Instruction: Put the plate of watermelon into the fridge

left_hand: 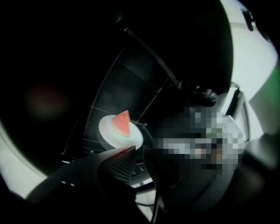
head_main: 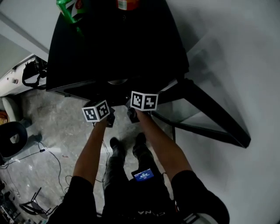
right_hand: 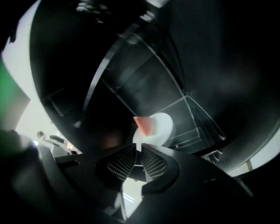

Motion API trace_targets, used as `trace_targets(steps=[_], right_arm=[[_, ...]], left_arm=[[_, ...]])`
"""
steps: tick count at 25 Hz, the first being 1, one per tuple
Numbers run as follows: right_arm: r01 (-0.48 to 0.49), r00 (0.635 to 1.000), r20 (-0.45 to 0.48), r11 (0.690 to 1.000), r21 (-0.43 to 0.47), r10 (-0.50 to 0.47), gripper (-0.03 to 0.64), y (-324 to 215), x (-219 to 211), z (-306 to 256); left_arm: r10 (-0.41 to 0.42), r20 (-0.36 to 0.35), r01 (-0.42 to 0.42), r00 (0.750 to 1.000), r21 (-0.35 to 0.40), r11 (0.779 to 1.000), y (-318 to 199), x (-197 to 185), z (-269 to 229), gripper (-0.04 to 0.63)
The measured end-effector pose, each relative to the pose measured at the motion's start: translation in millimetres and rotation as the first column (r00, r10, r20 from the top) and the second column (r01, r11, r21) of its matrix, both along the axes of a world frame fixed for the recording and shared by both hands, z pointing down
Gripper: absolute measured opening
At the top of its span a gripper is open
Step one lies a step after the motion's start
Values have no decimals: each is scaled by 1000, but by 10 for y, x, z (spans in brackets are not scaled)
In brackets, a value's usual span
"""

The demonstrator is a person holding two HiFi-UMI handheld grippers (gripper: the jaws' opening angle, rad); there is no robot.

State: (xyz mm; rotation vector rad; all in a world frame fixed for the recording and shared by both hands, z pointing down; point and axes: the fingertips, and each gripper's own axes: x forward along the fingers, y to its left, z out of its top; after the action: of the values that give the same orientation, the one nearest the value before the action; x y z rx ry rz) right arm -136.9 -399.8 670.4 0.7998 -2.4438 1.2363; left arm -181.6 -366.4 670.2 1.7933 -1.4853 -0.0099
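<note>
A white plate [left_hand: 106, 130] carrying a red watermelon wedge [left_hand: 123, 123] rests on a glass shelf [right_hand: 192, 113] inside the black fridge [head_main: 118, 39]. The same plate [right_hand: 162, 127] and wedge [right_hand: 144, 124] lie just beyond my right gripper's tips; from the head view only a pale rim of the plate [head_main: 117, 81] shows in the dark opening. My left gripper [left_hand: 139, 151] [head_main: 110, 119] and right gripper [right_hand: 139, 148] [head_main: 131, 114] hover side by side in front of the opening, short of the plate. Both look shut and hold nothing.
The fridge door [head_main: 205, 118] stands swung open to the right. A green can [head_main: 70, 8] and a red item [head_main: 127, 4] sit on the fridge top. On the floor to the left lie cables [head_main: 48, 153] beside a black round seat [head_main: 11, 138].
</note>
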Motion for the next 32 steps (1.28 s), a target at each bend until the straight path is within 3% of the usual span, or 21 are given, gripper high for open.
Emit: trace_targets(steps=[5, 10, 18, 25, 32], right_arm=[[80, 997, -4, 992, 100, -80, 41, 261, 57, -623], [155, 988, -21, 974, 167, -153, 41, 597, 162, -1186], [183, 982, 7, 954, 236, -190, 40, 1038, 494, -1721], [103, 992, 39, 965, 242, -116, 40, 1118, 825, -1821], [147, 987, 21, 955, 258, -158, 38, 1173, 988, -1860]], left_arm=[[85, -3, -85, 996, 77, 993, 190, 175, -580, 57], [167, 10, -166, 986, 184, 969, 499, 314, -1238, 57], [161, -36, -142, 986, 314, 939, 941, 271, -1893, 58], [160, -45, -136, 986, 336, 932, 1236, 393, -2008, 87], [162, -37, -139, 986, 345, 928, 1448, 626, -2099, 87]])
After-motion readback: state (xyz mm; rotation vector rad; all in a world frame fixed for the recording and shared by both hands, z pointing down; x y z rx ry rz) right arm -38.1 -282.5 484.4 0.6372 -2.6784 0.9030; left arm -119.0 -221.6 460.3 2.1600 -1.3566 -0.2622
